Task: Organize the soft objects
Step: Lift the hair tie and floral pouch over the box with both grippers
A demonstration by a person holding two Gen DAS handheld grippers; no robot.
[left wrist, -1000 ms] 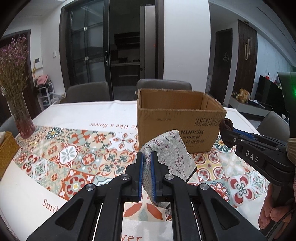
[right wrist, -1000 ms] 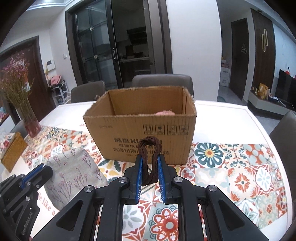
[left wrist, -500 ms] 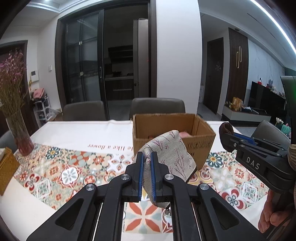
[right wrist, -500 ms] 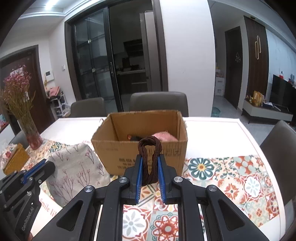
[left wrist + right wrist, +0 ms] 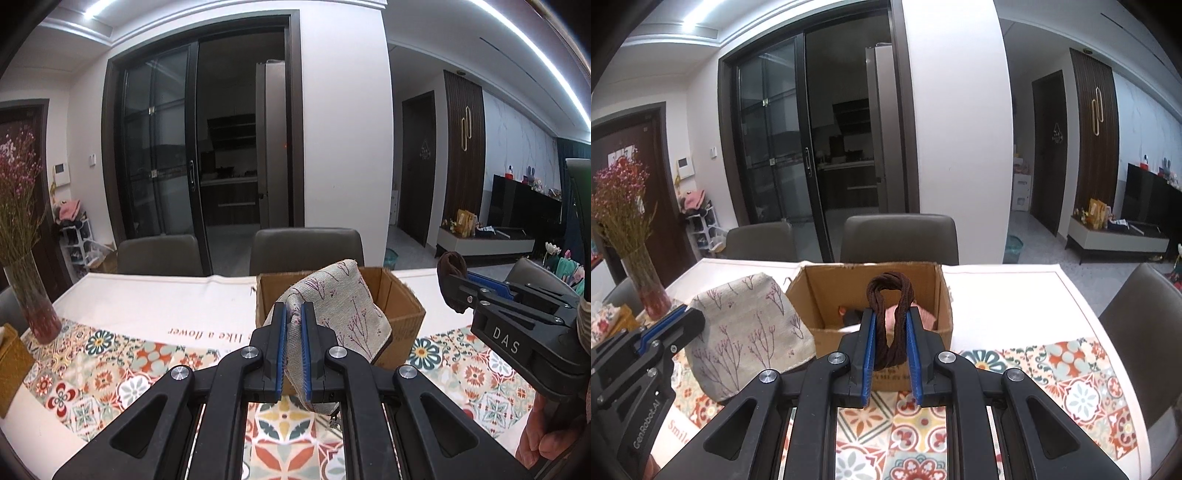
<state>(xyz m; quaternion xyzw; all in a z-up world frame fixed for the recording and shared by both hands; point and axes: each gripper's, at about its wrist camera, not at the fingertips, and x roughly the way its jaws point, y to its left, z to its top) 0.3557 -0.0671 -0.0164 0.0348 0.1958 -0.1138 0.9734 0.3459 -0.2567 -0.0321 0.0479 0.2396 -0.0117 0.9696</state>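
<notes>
My left gripper (image 5: 293, 308) is shut on a beige fabric pouch (image 5: 332, 310) with a dark red branch print, held up in the air in front of the open cardboard box (image 5: 402, 317). The pouch (image 5: 750, 325) also shows at the left of the right wrist view, beside the left gripper (image 5: 679, 321). My right gripper (image 5: 890, 314) is shut on a dark brown twisted hair tie (image 5: 890, 295), lifted before the same box (image 5: 827, 284), which holds a pink soft item (image 5: 923, 314) and something dark. The right gripper (image 5: 454, 284) appears at the right of the left wrist view.
A table with a white cloth and patterned tile runner (image 5: 110, 369) carries a glass vase of dried pink flowers (image 5: 26, 280) at the far left and a woven yellow box (image 5: 11, 362). Grey chairs (image 5: 897, 240) stand behind the table, another (image 5: 1141, 310) at the right.
Both grippers have risen with their loads, so the box now sits lower and smaller in view and its inside shows. The pouch has lifted clear of the table.
</notes>
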